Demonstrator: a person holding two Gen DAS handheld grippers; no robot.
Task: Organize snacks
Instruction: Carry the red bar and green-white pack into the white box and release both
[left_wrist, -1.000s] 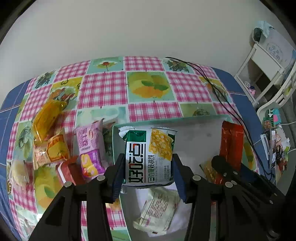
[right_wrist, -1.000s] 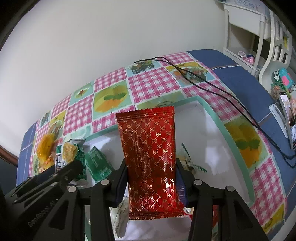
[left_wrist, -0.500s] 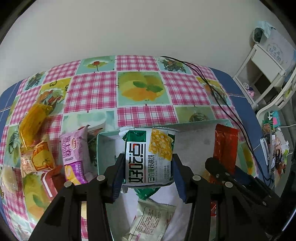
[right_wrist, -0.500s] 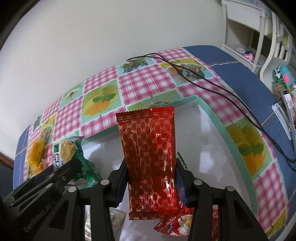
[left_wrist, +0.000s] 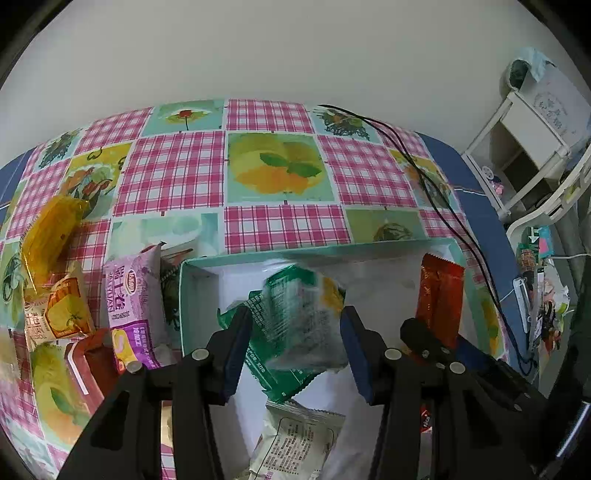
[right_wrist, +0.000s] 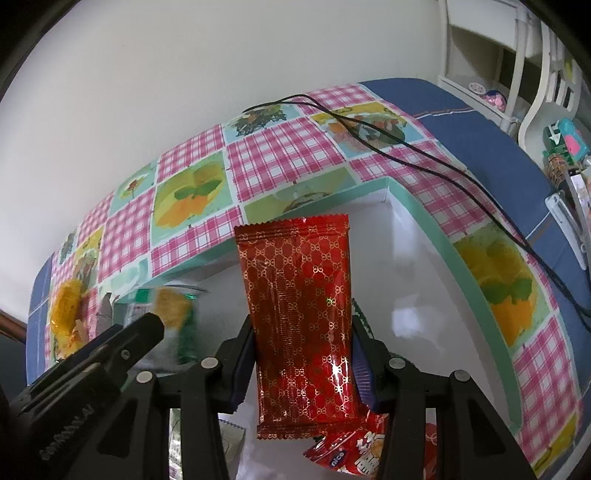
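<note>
My left gripper (left_wrist: 293, 345) is open over a white box with a mint-green rim (left_wrist: 258, 257). A green and white snack pack (left_wrist: 301, 325), blurred by motion, falls between the spread jaws into the box. A green packet (left_wrist: 273, 373) and a white packet (left_wrist: 295, 445) lie in the box below. My right gripper (right_wrist: 301, 363) is shut on a red foil snack bar (right_wrist: 299, 317), held upright over the box (right_wrist: 424, 218). The red bar also shows in the left wrist view (left_wrist: 439, 299). The falling pack shows blurred in the right wrist view (right_wrist: 173, 314).
Loose snacks lie left of the box: a purple pack (left_wrist: 129, 295), an orange-yellow pack (left_wrist: 48, 232), a yellow-label pack (left_wrist: 59, 314) and a red one (left_wrist: 94, 363). A black cable (left_wrist: 432, 192) crosses the checked tablecloth at the right. A red printed packet (right_wrist: 354, 454) lies in the box.
My left gripper has opened and let go of the green and white pack, which now drops into the box. The right gripper still holds the red bar and has moved slightly over the box.
</note>
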